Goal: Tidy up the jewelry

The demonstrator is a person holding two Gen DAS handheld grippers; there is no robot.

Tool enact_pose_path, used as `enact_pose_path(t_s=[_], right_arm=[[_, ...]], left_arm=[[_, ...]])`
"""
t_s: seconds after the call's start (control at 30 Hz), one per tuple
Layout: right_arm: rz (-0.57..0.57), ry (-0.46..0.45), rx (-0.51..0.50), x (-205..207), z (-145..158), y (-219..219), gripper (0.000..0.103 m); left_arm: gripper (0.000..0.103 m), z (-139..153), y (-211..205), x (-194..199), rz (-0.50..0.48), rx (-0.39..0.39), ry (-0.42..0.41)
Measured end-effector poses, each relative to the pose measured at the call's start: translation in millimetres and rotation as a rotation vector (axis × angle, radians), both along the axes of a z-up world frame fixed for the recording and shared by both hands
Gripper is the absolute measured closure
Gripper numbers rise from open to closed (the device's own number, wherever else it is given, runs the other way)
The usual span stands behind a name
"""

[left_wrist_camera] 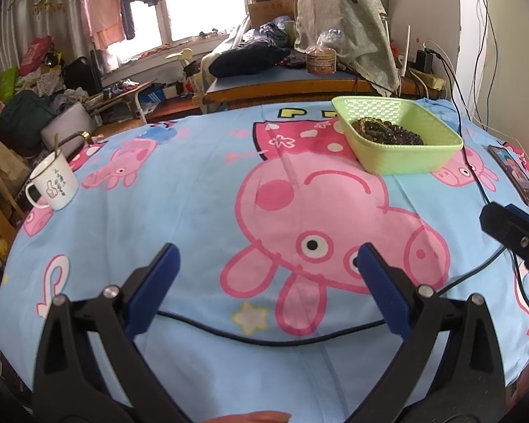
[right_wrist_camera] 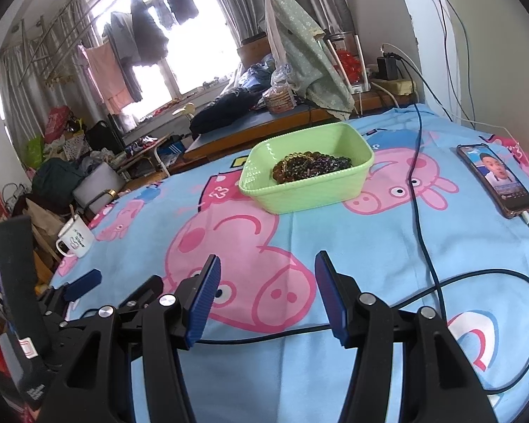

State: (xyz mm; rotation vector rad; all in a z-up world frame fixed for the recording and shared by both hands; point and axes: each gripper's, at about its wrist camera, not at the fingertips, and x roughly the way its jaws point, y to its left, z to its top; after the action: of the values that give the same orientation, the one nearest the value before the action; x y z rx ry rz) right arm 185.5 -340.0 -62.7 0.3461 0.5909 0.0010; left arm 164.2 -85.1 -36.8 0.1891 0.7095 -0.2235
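Both grippers hang low over the near end of the cartoon bedsheet (left_wrist_camera: 201,190), holding nothing. The left gripper (left_wrist_camera: 268,264) has its jaws wide apart; the right gripper (right_wrist_camera: 268,282) has its jaws narrower but still apart. The bead bracelets (right_wrist_camera: 310,165) lie heaped in the green basket (right_wrist_camera: 299,197) further up the bed, well away from either gripper, probably gathered there so they stay together. A mug (left_wrist_camera: 53,183) sits at the left edge, a charging phone (right_wrist_camera: 493,179) at the right.

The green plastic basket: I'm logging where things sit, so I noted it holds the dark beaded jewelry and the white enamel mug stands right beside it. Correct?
Not quite. The green plastic basket holds the dark beaded jewelry, but the white enamel mug stands far off at the cloth's left edge, as the right wrist view shows.
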Motion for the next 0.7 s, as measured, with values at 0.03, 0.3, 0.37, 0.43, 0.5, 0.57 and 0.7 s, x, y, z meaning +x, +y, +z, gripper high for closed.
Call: enact_pose_path(t_s=[0.03, 0.3, 0.37, 0.43, 0.5, 0.57, 0.7], right_arm=[[0.001, -0.004, 0.006, -0.7, 0.8, -0.6, 0.076], [0.006, -0.002, 0.020, -0.6, 0.7, 0.9, 0.076], [0.007, -0.002, 0.020, -1.1, 0.5, 1.8, 0.076], [0.007, -0.002, 0.020, -1.1, 0.3, 1.6, 0.076], [0.008, -0.001, 0.020, -1.0, 0.0, 1.8, 0.076], [0.010, 0.001, 0.020, -0.3, -0.4, 3.0, 0.076], [0.011, 0.002, 0.020, -0.7, -0.8, 4.2, 0.076]], left_arm=[[0.006, 0.5, 0.0, -0.4, 0.000, 0.002, -0.003], [0.006, 1.8, 0.6, 0.7, 0.005, -0.002, -0.003], [0.006, 1.4, 0.5, 0.7, 0.005, -0.002, -0.003], [0.006, 1.3, 0.9, 0.8, 0.006, -0.001, -0.005], [0.006, 1.2, 0.8, 1.2, 0.005, -0.002, -0.003], [0.006, 1.3, 0.8, 1.0, 0.005, -0.002, -0.004], [0.006, 1.0, 1.3, 0.9, 0.004, -0.001, -0.006]])
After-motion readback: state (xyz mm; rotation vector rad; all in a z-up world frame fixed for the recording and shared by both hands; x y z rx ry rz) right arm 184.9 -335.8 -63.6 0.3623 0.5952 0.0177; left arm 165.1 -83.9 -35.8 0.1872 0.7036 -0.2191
